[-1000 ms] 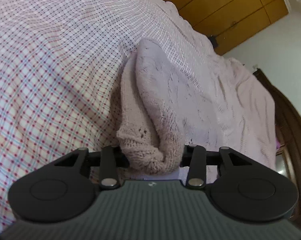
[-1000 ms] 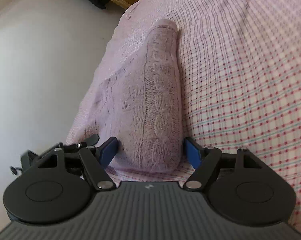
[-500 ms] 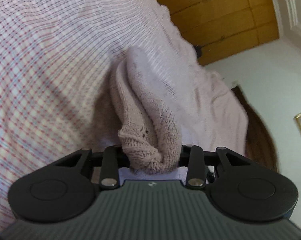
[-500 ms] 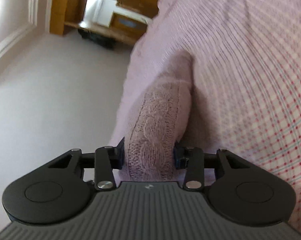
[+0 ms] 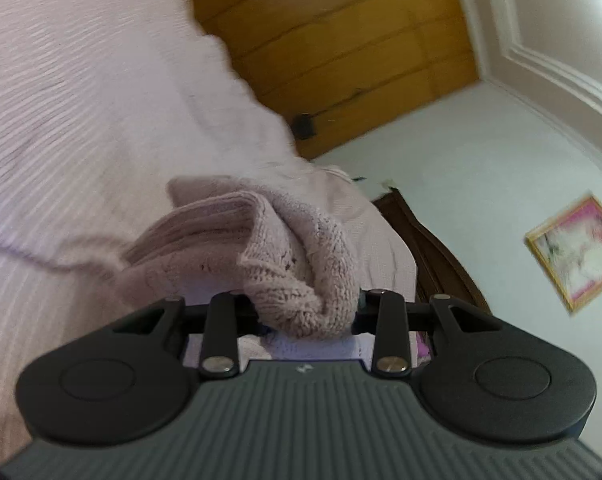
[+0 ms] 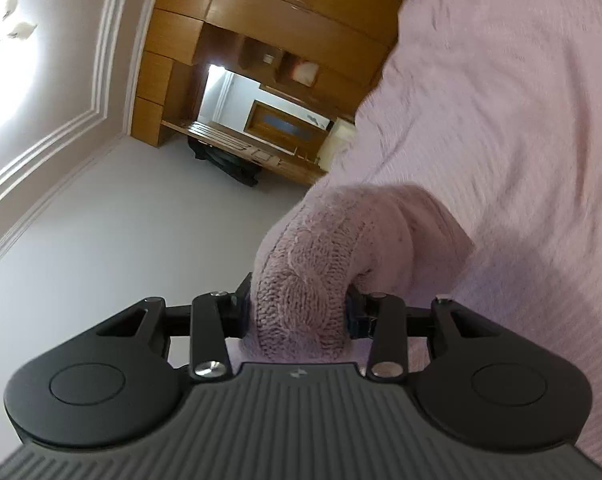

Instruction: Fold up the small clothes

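You have a chunky pale-pink knitted garment [image 5: 301, 280] in front of you: soft, fuzzy wool-like yarn, matt, with a raised cable pattern and ribbed edge. Beneath it, the bedsheet [image 5: 81, 120] is thin woven cloth, matt. The left gripper [image 5: 307, 312] and right gripper [image 6: 297, 312] are matt black plastic with shiny metal pins. Beyond the garment, the wardrobe [image 5: 341, 48] is smooth, slightly glossy wood.

Soft daylight; ceiling glare [image 6: 5, 52] blown out; bedsheet [image 5: 81, 100] motion-blurred; fisheye bends edges; tongs sharp.
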Motion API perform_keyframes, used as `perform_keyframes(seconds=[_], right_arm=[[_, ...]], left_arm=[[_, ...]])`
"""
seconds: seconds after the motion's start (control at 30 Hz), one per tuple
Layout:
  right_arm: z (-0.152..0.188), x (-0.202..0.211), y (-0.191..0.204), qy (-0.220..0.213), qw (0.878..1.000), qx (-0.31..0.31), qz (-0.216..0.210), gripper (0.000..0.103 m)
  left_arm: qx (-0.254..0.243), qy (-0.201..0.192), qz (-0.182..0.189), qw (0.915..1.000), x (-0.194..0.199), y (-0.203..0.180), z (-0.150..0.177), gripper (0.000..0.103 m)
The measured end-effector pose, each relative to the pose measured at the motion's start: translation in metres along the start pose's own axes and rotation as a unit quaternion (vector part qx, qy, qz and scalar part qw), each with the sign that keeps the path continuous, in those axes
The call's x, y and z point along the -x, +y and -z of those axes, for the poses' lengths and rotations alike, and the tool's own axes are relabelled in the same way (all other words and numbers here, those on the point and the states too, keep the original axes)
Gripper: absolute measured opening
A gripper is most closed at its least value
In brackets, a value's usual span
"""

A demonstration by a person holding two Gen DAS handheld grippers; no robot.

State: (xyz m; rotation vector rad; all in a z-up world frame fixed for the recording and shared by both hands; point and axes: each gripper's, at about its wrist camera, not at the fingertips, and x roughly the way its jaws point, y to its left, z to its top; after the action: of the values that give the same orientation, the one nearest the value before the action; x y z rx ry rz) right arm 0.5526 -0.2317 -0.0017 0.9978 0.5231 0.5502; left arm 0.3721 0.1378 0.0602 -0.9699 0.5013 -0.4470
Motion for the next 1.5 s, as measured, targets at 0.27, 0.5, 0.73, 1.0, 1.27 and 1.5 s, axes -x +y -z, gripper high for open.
perform_keyframes(seconds=[0.27,0.5,0.73,1.0,1.27,1.5], right_arm=[[0.042,0.089,-0.095,0.011,0.986,-0.137,0.099,0.045],[0.083,0.136,-0.117,0.014,0.979,-0.173,0.103,0.044],[0.096,0.184,-0.073,0.025,0.984,-0.133,0.117,0.045],[0.138,0.22,-0.076,0.047,0.981,-0.112,0.154,0.045],[0.158,0.22,-0.109,0.06,0.981,-0.068,0.173,0.045],[0.157,0.207,-0.112,0.062,0.981,-0.055,0.173,0.045]], left_arm=[[0.078,0.072,-0.051,0.9931,-0.015,0.067,0.12,0.036],[0.071,0.09,-0.09,0.9893,0.023,0.06,0.168,0.036],[0.038,0.116,-0.098,0.9877,0.04,0.025,0.187,0.036],[0.027,0.145,-0.131,0.9803,0.061,0.036,0.224,0.036],[0.041,0.15,-0.123,0.9802,0.058,0.079,0.248,0.037],[0.02,0.146,-0.125,0.9811,0.051,0.077,0.251,0.038]])
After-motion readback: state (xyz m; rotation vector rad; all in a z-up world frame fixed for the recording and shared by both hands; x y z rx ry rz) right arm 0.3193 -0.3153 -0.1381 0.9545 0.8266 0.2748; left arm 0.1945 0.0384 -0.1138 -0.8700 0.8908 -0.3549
